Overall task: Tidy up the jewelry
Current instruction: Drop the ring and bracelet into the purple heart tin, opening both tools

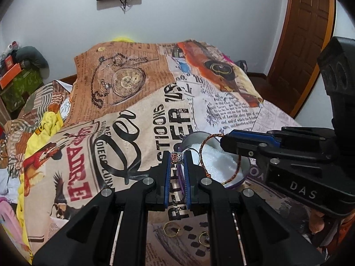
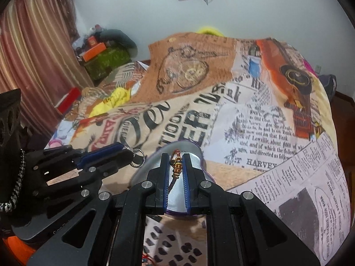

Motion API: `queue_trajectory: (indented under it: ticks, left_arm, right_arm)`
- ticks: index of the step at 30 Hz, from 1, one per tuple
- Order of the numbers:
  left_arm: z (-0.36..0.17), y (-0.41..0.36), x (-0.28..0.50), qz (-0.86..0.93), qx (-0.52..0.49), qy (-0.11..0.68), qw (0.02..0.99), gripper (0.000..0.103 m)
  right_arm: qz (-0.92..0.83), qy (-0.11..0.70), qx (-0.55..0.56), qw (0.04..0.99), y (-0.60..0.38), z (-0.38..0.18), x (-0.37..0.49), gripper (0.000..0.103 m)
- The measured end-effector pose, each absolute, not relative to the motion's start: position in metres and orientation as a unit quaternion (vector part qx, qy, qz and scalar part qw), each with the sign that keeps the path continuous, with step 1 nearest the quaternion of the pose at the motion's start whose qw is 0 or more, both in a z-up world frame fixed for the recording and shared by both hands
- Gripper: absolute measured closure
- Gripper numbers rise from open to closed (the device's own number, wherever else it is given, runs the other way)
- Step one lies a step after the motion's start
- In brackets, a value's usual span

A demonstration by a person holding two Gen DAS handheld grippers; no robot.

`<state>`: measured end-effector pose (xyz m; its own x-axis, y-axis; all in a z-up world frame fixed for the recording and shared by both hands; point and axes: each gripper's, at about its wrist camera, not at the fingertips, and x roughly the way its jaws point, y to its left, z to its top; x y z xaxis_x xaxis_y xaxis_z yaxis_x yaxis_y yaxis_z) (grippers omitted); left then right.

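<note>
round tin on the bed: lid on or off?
Off. The tin is open at the top: the left wrist view shows its white padding inside the bare rim, and the red cord bracelet hangs over it. No lid visible.

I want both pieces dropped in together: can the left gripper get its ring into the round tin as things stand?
Probably yes: the left gripper, shut on the ring, sits by the round tin; its white padding is open, though the bracelet hangs alongside.

Lighting even, soft and moderately bright; source not visible. Shadows faint. Strong fisheye bending with dark vignette at 10 and 2 o'clock corners in both views. Right wrist view shows motion blur; left wrist view sharper.
</note>
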<state>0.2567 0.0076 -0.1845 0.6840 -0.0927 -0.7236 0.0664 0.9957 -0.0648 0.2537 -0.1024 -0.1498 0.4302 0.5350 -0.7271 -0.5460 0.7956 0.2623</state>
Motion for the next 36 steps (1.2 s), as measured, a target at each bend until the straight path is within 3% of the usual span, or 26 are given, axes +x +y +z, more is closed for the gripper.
queue_trajectory:
  ticks: [24,26,30,36]
  left_arm:
    - [-0.187,-0.009,0.258,-0.060,0.009,0.419,0.906,0.093]
    - [-0.184,-0.006,0.256,-0.059,0.006,0.420,0.906,0.093]
    - [-0.178,-0.003,0.250,-0.051,0.007,0.420,0.906,0.085]
    - [-0.164,0.001,0.235,-0.044,0.005,0.409,0.911,0.070]
  right_arm:
    - [0.312,0.461,-0.042,0.830,-0.109,-0.163,0.249,0.092]
    - [0.313,0.462,-0.045,0.829,-0.109,-0.160,0.247,0.088]
    - [0.306,0.451,-0.054,0.837,-0.109,-0.153,0.240,0.071]
    - [0.298,0.435,-0.062,0.848,-0.112,-0.137,0.227,0.070]
